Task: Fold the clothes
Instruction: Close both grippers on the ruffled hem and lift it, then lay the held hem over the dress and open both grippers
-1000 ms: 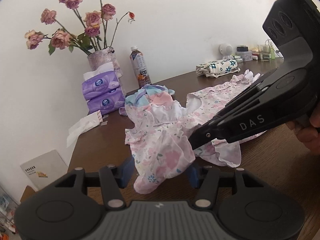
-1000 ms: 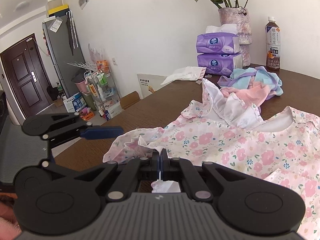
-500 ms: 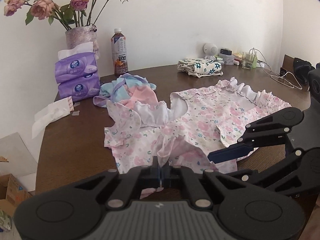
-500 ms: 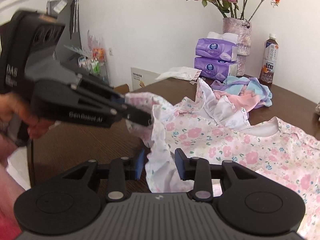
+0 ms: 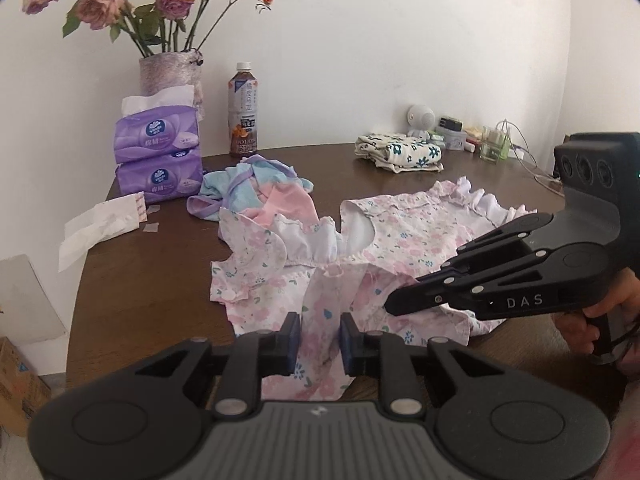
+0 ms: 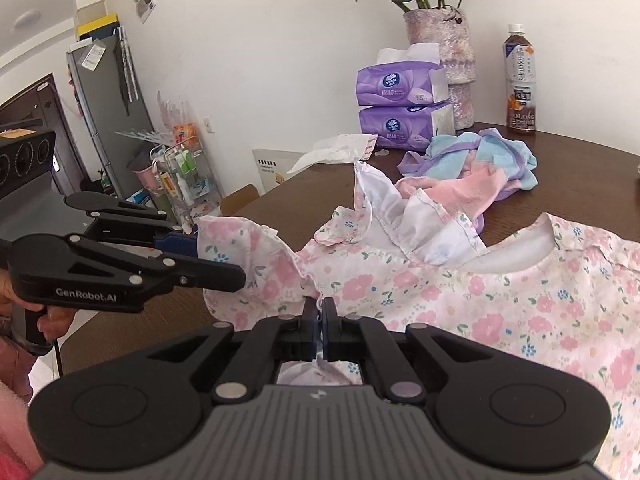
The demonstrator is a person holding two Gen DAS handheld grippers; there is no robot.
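A pink floral dress (image 5: 404,232) with white ruffles lies spread on the brown table (image 5: 140,280). My left gripper (image 5: 319,338) stands open at the dress's near hem, and a hanging fold of fabric passes between its blue pads. Just to its right, my right gripper (image 5: 394,304) is shut on the same hem. In the right wrist view the right gripper (image 6: 320,316) pinches a gathered fold of the dress (image 6: 520,300), while the left gripper (image 6: 218,258) sits at the left with a ruffled edge between its fingers. A hand holds each gripper.
A crumpled pastel blue, purple and pink garment (image 5: 256,188) lies behind the dress. A folded flower-print cloth (image 5: 400,154) sits further back. Two purple tissue packs (image 5: 158,152), a vase of roses (image 5: 172,72), a bottle (image 5: 243,116) and loose tissue (image 5: 100,228) line the left edge.
Half a second ago the left gripper was shut on the hem and the right was open. Now the left has opened and the right has shut on the fabric beside it.
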